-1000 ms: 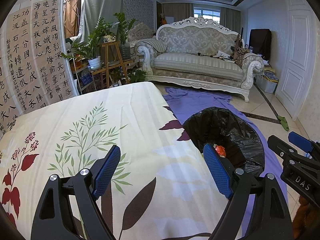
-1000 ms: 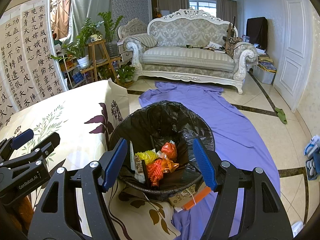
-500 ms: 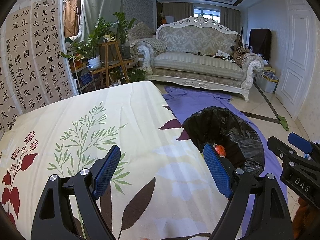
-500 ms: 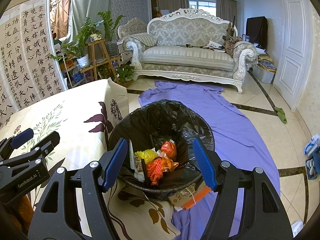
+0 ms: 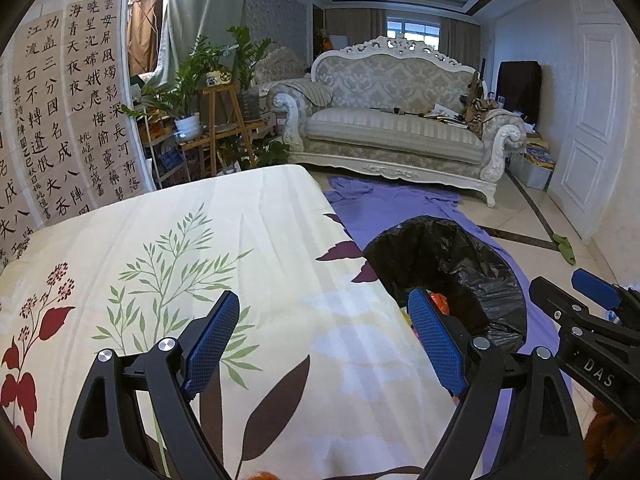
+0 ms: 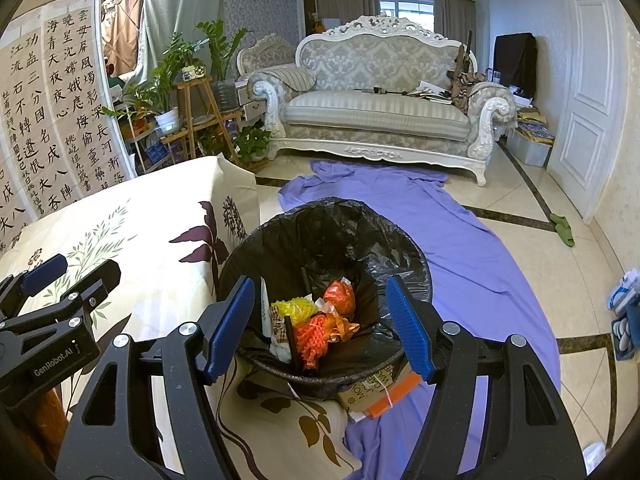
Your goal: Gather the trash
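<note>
While both claws hang idle above the scene, nothing gripped: left gripper (image 5: 324,340) spread wide over the floral cloth (image 5: 240,248), nothing between its pads; right gripper (image 6: 320,328) equally wide, poised over the bin (image 6: 416,264), also holding nothing. Trash (image 6: 316,320) sits low inside the black liner (yellow mesh, orange mesh, a red-orange wad, paper wrappers), so collection judged largely done. Cardboard (image 6: 376,396) with an orange strip and white string lies on the purple sheet (image 6: 460,240), touching the bin's near side, outside the liner; probably a leftover. Risks: reaching down for that cardboard could bump the rim and tip the bin, which stands hard against the draped cloth; flat card on slack fabric may slide or drag the sheet up with it; string could snag a finger. Cloth surface within view shows no trash, though its near edge stays hidden behind the left claw. View differences: right wrist camera looks into the bin and shows contents and the cardboard; left wrist camera catches only an orange scrap past its own finger, but covers far more of the cloth.
</note>
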Available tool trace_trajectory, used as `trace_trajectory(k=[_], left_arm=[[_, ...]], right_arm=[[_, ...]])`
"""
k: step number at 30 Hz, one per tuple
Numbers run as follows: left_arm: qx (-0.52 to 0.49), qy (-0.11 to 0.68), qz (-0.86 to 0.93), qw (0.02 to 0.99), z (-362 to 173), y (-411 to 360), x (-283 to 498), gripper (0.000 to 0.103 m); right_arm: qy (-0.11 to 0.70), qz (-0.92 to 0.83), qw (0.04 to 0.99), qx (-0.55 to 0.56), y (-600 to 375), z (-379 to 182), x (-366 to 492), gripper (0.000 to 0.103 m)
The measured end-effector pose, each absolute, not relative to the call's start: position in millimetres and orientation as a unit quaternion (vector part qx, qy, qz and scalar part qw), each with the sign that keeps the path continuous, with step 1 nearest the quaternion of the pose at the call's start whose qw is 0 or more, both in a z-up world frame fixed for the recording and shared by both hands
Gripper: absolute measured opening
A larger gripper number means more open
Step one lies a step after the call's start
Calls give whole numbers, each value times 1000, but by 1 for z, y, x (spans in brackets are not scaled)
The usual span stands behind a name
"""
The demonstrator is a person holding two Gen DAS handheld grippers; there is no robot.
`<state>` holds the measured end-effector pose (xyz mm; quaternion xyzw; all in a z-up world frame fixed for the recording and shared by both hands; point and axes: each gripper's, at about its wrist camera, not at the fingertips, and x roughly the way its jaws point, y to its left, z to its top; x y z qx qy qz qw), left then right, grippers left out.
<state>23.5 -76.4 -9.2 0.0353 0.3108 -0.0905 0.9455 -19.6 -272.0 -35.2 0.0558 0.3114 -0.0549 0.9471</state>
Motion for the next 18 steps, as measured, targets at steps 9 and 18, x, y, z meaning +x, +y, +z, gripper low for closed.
trace_trajectory(k=[9,18], left_arm=[[38,310,-87,946,-9,-75,25,85],[22,327,-55,943,-10,-44,34,85]], right_arm=[[313,-54,947,55,-271,-37,-22,66],[317,-32,947,46,-251,-37,-22,67]])
